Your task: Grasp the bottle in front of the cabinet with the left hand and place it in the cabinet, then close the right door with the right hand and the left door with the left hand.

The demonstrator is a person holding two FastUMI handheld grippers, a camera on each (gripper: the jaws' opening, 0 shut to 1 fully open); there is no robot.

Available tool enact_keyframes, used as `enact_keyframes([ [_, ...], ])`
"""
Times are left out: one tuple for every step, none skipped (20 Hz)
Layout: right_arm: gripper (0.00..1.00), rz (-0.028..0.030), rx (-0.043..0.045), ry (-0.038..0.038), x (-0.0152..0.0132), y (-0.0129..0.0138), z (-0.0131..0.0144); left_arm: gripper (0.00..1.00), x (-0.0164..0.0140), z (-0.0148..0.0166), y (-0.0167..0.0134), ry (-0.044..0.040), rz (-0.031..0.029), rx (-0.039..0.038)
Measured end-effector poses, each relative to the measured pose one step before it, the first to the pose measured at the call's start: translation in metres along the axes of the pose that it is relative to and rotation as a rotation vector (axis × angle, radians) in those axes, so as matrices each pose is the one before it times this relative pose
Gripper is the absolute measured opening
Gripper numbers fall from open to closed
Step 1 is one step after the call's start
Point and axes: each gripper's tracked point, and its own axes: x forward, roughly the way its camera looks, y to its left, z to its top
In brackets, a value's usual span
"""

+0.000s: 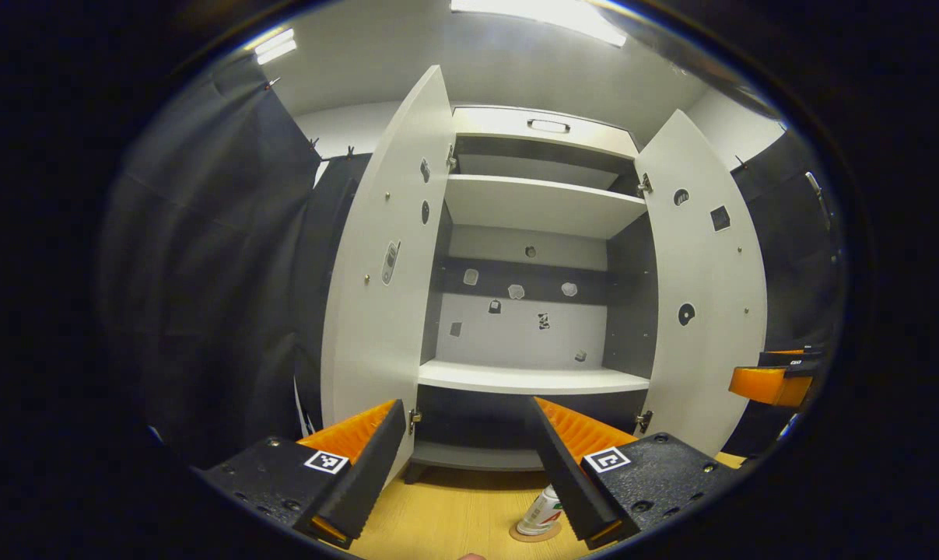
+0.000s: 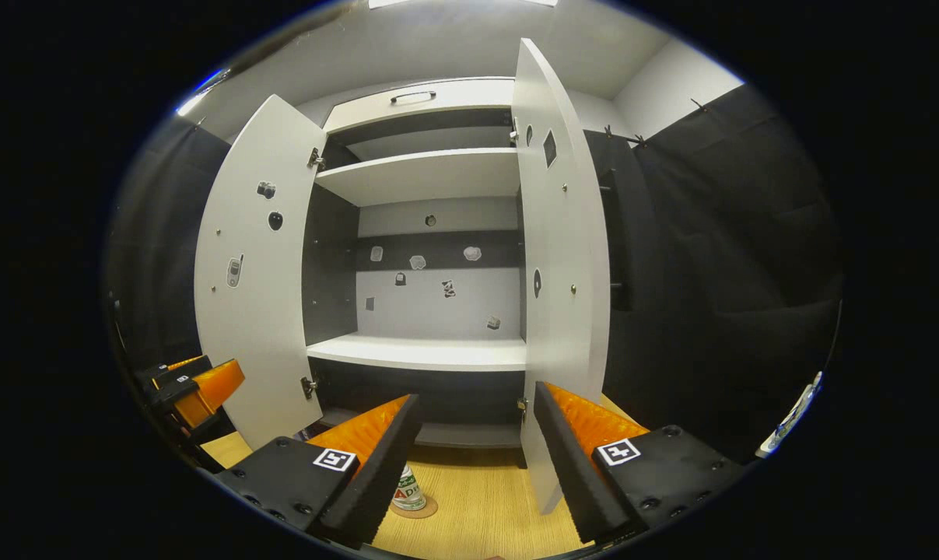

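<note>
1. Your bottle [image 1: 541, 513] stands upright on a round coaster [image 1: 533, 533] on the wooden floor [image 1: 453, 513], before the cabinet [image 1: 535, 379], ungrasped.
2. Left door [image 1: 383, 264] and right door [image 1: 706, 288] both stand open.
3. Your left gripper [image 1: 469, 474] is spread wide, holding nothing.
4. Your right gripper [image 2: 477, 467] likewise.
</note>
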Motion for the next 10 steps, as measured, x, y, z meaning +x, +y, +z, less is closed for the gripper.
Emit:
enact_keyframes([
  [0.96, -0.00151, 0.00033, 0.00206, -0.00089, -0.00188, -0.00034, 0.95, 0.00424, -0.00333, -0.00745, 0.00380, -0.01492, -0.01022],
  [0.96, -0.00219, 0.00081, 0.00136, -0.00199, -0.00223, -0.00014, 0.95, 0.00553, -0.00336, -0.00858, 0.00138, -0.01748, -0.00926],
  [0.96, -0.00435, 0.00222, 0.00242, -0.00180, -0.00331, -0.00039, 0.95, 0.00611, -0.00329, -0.00915, 0.00317, -0.02041, -0.00725],
  [0.96, -0.00387, 0.00596, 0.00206, -0.00214, -0.00288, -0.00049, 0.95, 0.00674, -0.00382, -0.01137, 0.00268, -0.02677, -0.00810],
  [0.96, 0.00089, 0.00560, 0.00239, -0.00292, -0.00196, -0.00071, 0.95, 0.00581, -0.00538, -0.01248, 0.00635, -0.03178, -0.00860],
  [0.96, -0.00094, 0.00239, 0.00333, -0.00202, -0.00202, -0.00054, 0.95, 0.00643, -0.00812, -0.01218, 0.00995, -0.02906, -0.00901],
  [0.97, -0.00345, -0.00056, 0.00472, -0.00144, -0.00295, -0.00201, 0.95, 0.00632, -0.00941, -0.01143, 0.01039, -0.02584, -0.01009],
  [0.96, -0.00368, -0.00016, 0.00305, -0.00173, -0.00344, -0.00051, 0.95, 0.00648, -0.01098, -0.01186, 0.01461, -0.02297, -0.00671],
  [0.96, -0.00501, 0.00040, 0.00262, -0.00127, -0.00367, -0.00085, 0.95, 0.00711, -0.01250, -0.00907, 0.01617, -0.01547, 0.00020],
  [0.96, -0.00508, 0.00056, 0.00160, -0.00121, -0.00463, 0.00011, 0.95, 0.00625, -0.01480, -0.00645, 0.01545, -0.01035, 0.00552],
])
